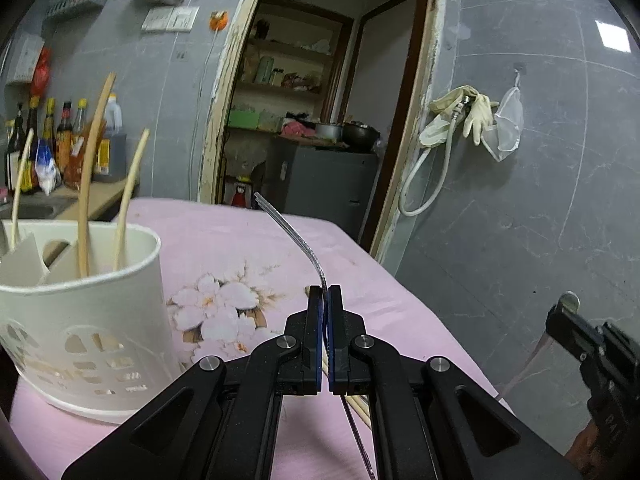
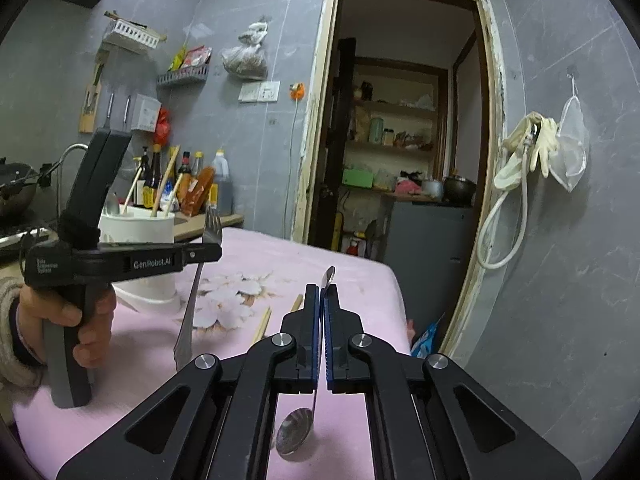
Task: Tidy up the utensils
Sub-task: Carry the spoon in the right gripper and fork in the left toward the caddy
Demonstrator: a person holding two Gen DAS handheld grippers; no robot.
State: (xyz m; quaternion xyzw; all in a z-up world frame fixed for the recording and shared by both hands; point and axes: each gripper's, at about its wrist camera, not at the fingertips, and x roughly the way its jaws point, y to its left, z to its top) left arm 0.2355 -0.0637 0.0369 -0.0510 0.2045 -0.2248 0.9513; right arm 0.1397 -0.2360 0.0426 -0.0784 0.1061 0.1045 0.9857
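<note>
My left gripper point(image 1: 325, 290) is shut on a metal fork point(image 1: 294, 236), tines up and forward and handle hanging below the jaws. From the right wrist view the same left gripper point(image 2: 214, 252) shows with the fork point(image 2: 191, 300) upright in front of the white utensil holder point(image 2: 136, 228). My right gripper point(image 2: 321, 288) is shut on a metal spoon point(image 2: 294, 434), bowl hanging low over the cloth and handle tip poking up past the fingertips. The holder point(image 1: 80, 304) stands at the left with several wooden chopsticks point(image 1: 90, 184) upright in it.
The table wears a pink flowered cloth point(image 2: 352, 280). Loose chopsticks point(image 2: 262, 324) lie on it near the middle. Sauce bottles point(image 1: 60, 136) stand on a counter behind the holder. An open doorway point(image 2: 400, 140) lies beyond the table's far edge. A hose and gloves point(image 2: 528, 148) hang on the right wall.
</note>
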